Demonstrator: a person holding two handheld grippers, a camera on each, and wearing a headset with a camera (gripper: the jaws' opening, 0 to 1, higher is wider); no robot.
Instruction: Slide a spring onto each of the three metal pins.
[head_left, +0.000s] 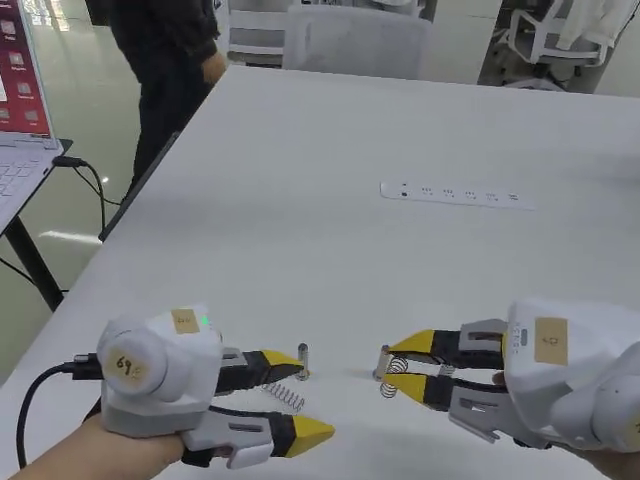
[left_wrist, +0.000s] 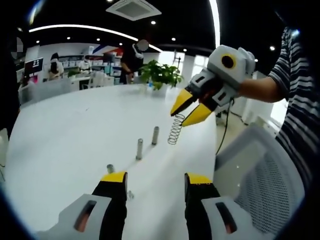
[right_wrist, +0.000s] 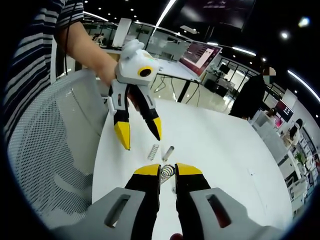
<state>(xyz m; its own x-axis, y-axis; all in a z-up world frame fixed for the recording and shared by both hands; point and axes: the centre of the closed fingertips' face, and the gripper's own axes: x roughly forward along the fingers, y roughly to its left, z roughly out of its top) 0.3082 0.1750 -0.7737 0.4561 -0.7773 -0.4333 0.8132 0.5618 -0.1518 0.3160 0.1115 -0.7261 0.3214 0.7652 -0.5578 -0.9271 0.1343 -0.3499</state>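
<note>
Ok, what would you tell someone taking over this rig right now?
Left gripper: open, empty.
Right gripper: shut on a spring, which hangs beside the nearest pin, not on it.
Middle pin and last pin: bare.
A second spring lies loose on the table between the grippers.
Done: no spring seated.
Left: seat the held one, then fit the other two pins.

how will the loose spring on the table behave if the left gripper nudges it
The loose spring lies on its side on the smooth table, so it would probably roll. Its thin open coils look light and squashy; the open left gripper may flatten or flick it.
</note>
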